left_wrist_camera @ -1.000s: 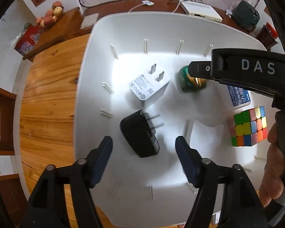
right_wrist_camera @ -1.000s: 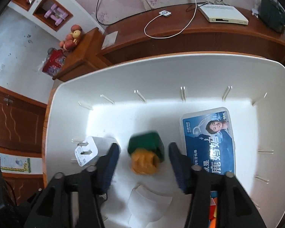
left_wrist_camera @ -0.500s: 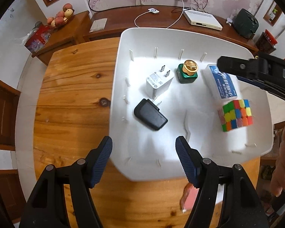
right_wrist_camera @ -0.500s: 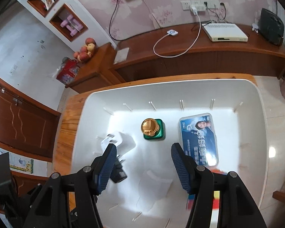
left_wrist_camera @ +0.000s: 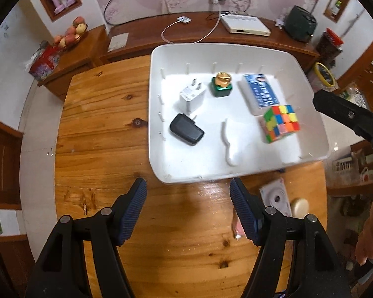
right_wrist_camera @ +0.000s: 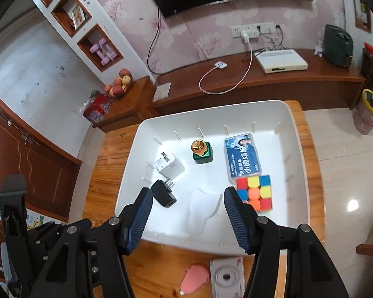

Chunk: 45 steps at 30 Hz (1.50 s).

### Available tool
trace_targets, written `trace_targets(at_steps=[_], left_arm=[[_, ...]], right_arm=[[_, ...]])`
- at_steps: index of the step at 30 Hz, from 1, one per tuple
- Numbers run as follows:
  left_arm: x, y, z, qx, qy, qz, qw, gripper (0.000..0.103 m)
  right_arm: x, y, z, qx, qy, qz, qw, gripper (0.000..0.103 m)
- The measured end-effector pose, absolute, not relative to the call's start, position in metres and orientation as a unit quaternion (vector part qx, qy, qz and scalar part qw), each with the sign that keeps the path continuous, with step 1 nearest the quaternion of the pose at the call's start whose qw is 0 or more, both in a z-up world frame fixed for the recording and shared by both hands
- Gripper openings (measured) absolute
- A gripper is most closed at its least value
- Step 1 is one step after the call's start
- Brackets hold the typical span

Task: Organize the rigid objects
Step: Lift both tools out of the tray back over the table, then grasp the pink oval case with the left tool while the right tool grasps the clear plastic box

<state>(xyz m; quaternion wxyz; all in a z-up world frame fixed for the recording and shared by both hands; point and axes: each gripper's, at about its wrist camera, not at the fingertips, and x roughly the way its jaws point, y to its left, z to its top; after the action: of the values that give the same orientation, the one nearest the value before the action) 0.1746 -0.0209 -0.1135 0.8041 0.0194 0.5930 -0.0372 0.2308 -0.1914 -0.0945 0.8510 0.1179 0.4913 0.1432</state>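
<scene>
Both cameras have pulled back and up since the earlier frames; the whole white tray (left_wrist_camera: 310, 114) now fits in frame. Left gripper (left_wrist_camera: 188, 211) hovers over bare table (left_wrist_camera: 99, 136), jaws wide, empty. Right gripper (right_wrist_camera: 187, 219) hangs above the tray's near edge, wide, empty. Green bottle (right_wrist_camera: 202, 152) stands upright mid-tray, gold cap up, between white charger (right_wrist_camera: 168, 166) and blue box (right_wrist_camera: 242, 157).

In the upper middle of the frame we see a white plastic tray (left_wrist_camera: 310, 114) on the wooden bench (left_wrist_camera: 99, 136), holding a black charger (left_wrist_camera: 186, 129), white plug adapter (left_wrist_camera: 191, 96), green gold-capped bottle (left_wrist_camera: 221, 84), blue-labelled box (left_wrist_camera: 261, 93) and multicoloured puzzle cube (left_wrist_camera: 281, 123). Our left gripper (left_wrist_camera: 188, 208), fingers (left_wrist_camera: 134, 208) spread and empty, fills the bottom.
</scene>
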Motion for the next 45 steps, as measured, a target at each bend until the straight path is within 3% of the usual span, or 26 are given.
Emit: trace_targets(at_steps=[9,16,34,45], left_arm=[[0.147,-0.037,-0.096,0.047,0.577,-0.105,0.809,0.072],[0.128,-0.052,-0.106,0.065,0.575,-0.154,0.801,0.072],[0.100,-0.085,-0.178,0.167,0.562,-0.207,0.783,0.072],[0.105,-0.093,-0.216,0.147,0.591,-0.228,0.760,0.072]], right_arm=[[0.164,-0.205,-0.057,0.124,0.454,0.096,0.877,0.061],[0.118,-0.210,-0.059,0.126,0.465,0.040,0.875,0.061],[0.054,-0.223,-0.162,0.235,0.549,-0.064,0.799,0.061],[0.066,-0.229,-0.211,0.304,0.593,-0.076,0.742,0.059]])
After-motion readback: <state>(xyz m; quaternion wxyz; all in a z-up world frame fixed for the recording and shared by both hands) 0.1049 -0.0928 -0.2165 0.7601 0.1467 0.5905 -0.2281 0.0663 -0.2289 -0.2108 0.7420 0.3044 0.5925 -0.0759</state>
